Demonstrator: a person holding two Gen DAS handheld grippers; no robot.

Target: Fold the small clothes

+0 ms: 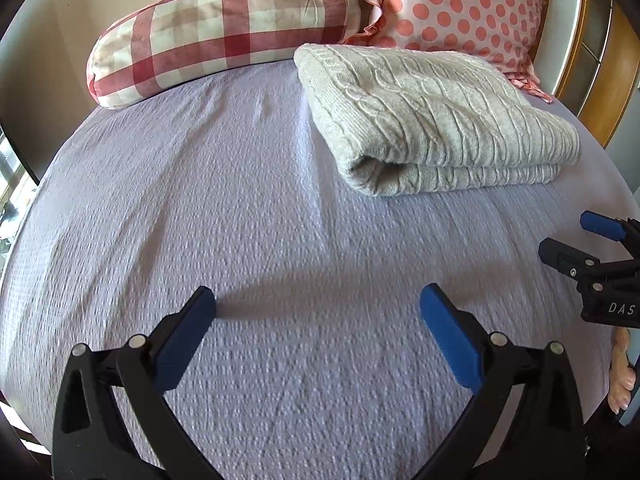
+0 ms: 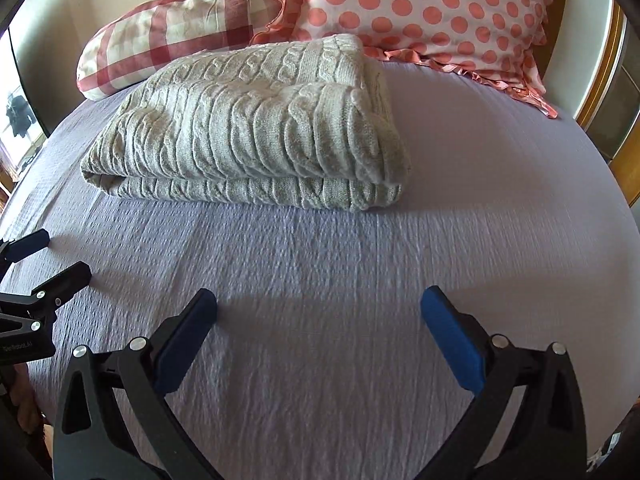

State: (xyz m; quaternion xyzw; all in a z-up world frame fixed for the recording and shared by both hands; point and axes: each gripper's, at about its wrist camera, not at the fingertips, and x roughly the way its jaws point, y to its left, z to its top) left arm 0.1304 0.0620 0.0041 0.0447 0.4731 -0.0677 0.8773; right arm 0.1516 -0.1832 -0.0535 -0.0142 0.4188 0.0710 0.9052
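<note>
A cream cable-knit sweater (image 1: 432,120) lies folded in a thick rectangle on the lilac bedspread (image 1: 240,220), far right in the left wrist view and far centre-left in the right wrist view (image 2: 256,132). My left gripper (image 1: 318,312) is open and empty, hovering over bare bedspread well short of the sweater. My right gripper (image 2: 319,312) is also open and empty, over the bedspread (image 2: 360,280) in front of the sweater. Each gripper shows at the edge of the other's view: the right one (image 1: 576,236), the left one (image 2: 52,256).
A red-and-cream checked bolster (image 1: 224,28) and a pink polka-dot pillow (image 1: 452,4) lie at the head of the bed behind the sweater. A wooden frame (image 1: 600,80) stands at the right. A window (image 2: 16,120) is at the left.
</note>
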